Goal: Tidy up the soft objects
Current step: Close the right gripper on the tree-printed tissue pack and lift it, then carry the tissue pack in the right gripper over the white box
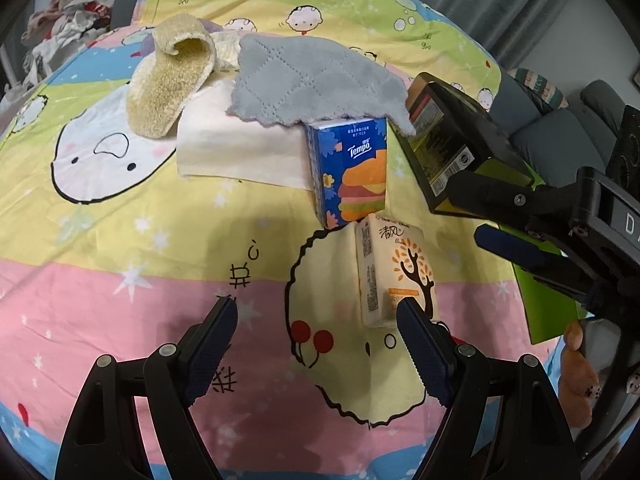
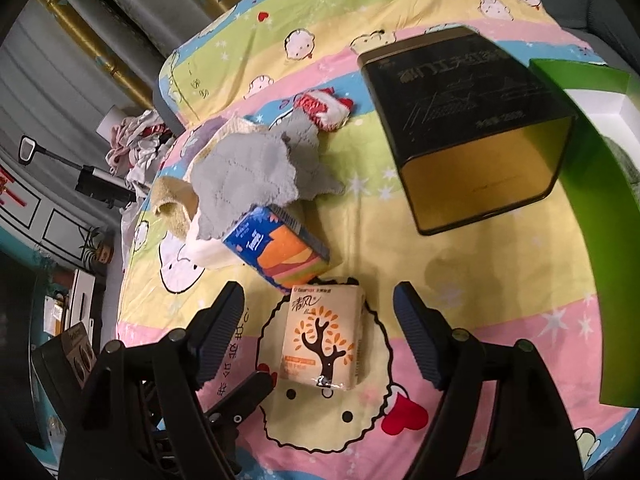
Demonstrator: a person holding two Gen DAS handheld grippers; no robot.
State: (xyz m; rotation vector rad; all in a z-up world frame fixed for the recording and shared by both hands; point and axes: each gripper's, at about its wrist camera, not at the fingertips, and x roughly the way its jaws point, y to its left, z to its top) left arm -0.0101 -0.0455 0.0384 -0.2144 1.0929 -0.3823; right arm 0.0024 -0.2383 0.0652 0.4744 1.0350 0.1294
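Observation:
A cream tissue pack with a tree print (image 2: 320,338) lies on the cartoon bedsheet, between the open fingers of my right gripper (image 2: 318,330). The pack also shows in the left wrist view (image 1: 394,270), just beyond the right finger of my open, empty left gripper (image 1: 316,320). A blue Tempo tissue pack (image 1: 352,172) (image 2: 280,248) stands behind it. A grey quilted cloth (image 1: 316,84) (image 2: 248,176) drapes over the Tempo pack and a white folded cloth (image 1: 240,148). A tan fluffy cloth (image 1: 168,80) (image 2: 172,200) lies to their left.
A black and gold tin box (image 2: 472,128) (image 1: 448,136) lies on its side at the right. A green box lid (image 2: 600,208) sits beyond it. A red and white knitted item (image 2: 324,108) lies farther back. Clothes are piled off the bed at the left (image 1: 68,20).

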